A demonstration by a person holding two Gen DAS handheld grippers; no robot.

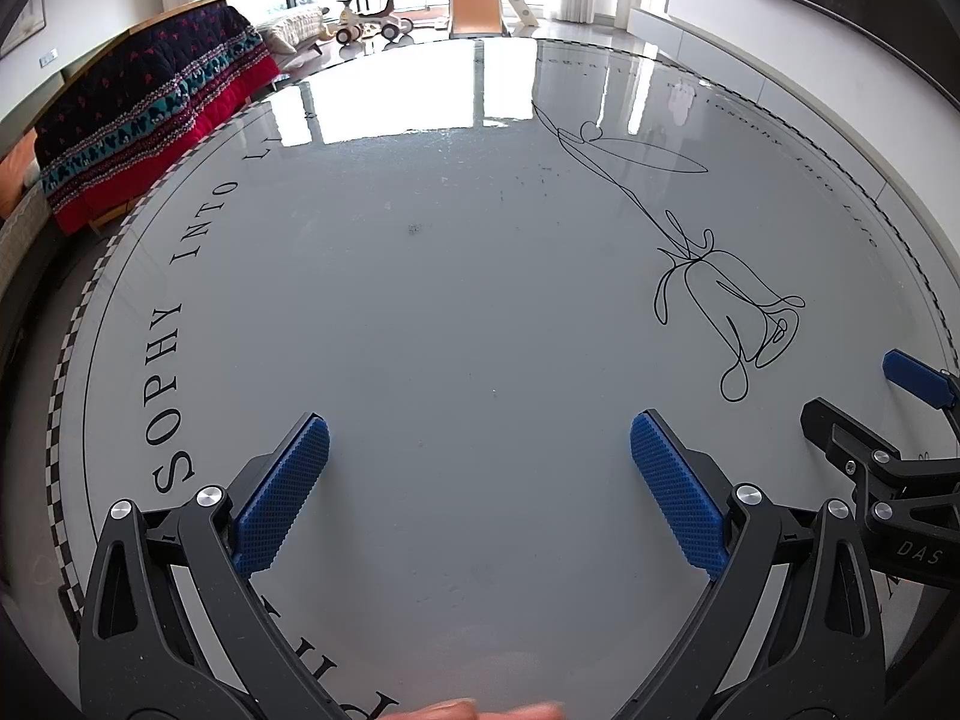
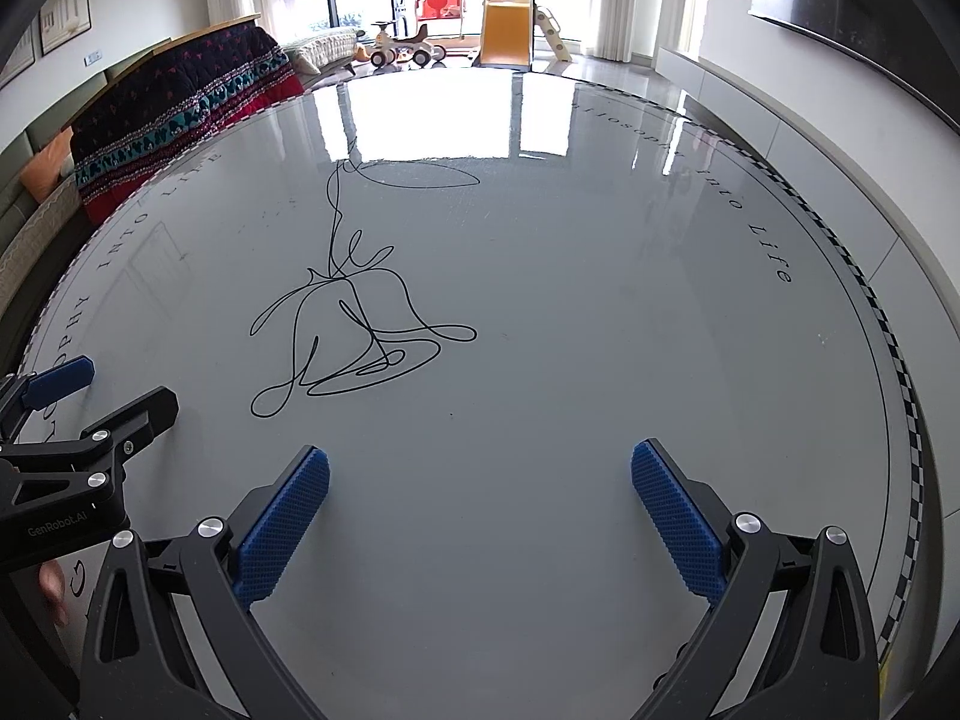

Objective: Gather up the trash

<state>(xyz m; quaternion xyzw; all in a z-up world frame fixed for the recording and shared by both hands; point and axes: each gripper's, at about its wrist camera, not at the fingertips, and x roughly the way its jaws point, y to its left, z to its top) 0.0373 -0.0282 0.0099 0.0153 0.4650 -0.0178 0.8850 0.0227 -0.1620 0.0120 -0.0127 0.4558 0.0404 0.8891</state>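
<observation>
My left gripper [image 1: 480, 420] hangs open over a round glossy grey table [image 1: 450, 300], and nothing lies between its blue pads. My right gripper [image 2: 480, 450] is open just as wide over the same table [image 2: 600, 330], also with nothing between its pads. The two stand side by side. The right gripper [image 1: 870, 396] shows at the right edge of the left wrist view, and the left gripper [image 2: 114, 390] at the left edge of the right wrist view. I see no loose item or trash on the tabletop in either view. A printed black line drawing [image 2: 354, 330] and lettering mark the surface.
A patterned dark and red blanket [image 1: 150, 120] drapes a bench beyond the table's left rim. A toy slide [image 2: 507, 18] and ride-on toys stand on the floor far behind. A person's hand [image 1: 468, 711] shows at the bottom edge.
</observation>
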